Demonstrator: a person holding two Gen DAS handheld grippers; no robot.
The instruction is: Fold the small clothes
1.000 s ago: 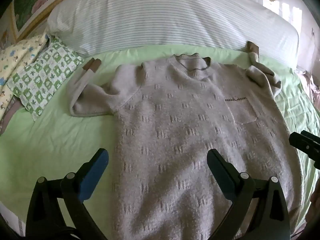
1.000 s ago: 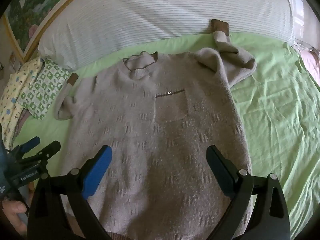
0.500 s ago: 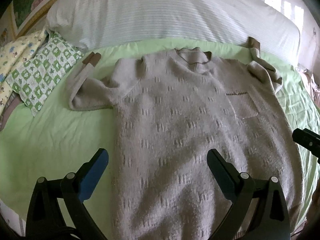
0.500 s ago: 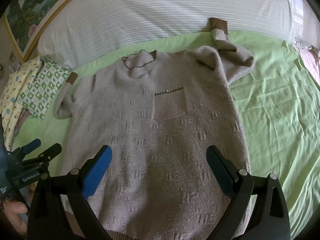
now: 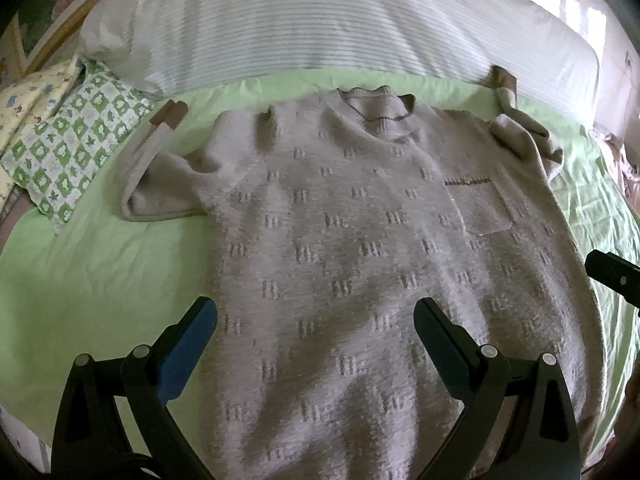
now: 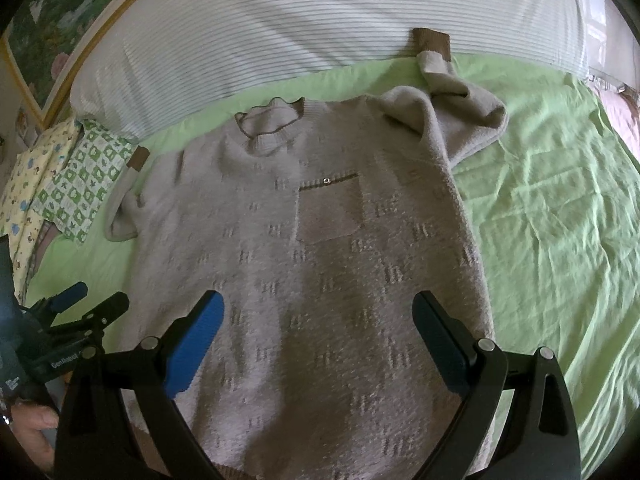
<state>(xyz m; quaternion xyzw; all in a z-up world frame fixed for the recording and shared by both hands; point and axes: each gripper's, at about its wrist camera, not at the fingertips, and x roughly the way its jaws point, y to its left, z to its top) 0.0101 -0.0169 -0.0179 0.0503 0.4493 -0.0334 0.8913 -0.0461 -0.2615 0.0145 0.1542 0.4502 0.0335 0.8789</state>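
Observation:
A beige knit sweater (image 5: 360, 240) with a chest pocket lies face up and flat on a green bed sheet (image 5: 100, 272); it also shows in the right wrist view (image 6: 320, 280). Both sleeves are bent upward, their brown cuffs near the pillow. My left gripper (image 5: 316, 320) is open and empty above the sweater's lower left part. My right gripper (image 6: 318, 316) is open and empty above the lower middle of the sweater. Each gripper shows at the edge of the other's view.
A long white striped pillow (image 5: 340, 20) lies across the head of the bed. A green-and-white checked cushion (image 5: 76, 144) and a yellow patterned cloth (image 5: 28, 92) lie at the left. A framed picture (image 6: 60, 12) hangs behind. Wrinkled green sheet (image 6: 560, 240) spreads to the right.
Both grippers have drawn back and up slightly, so the sweater sits a little lower and smaller in view. The sweater has not moved. Both grippers stay open.

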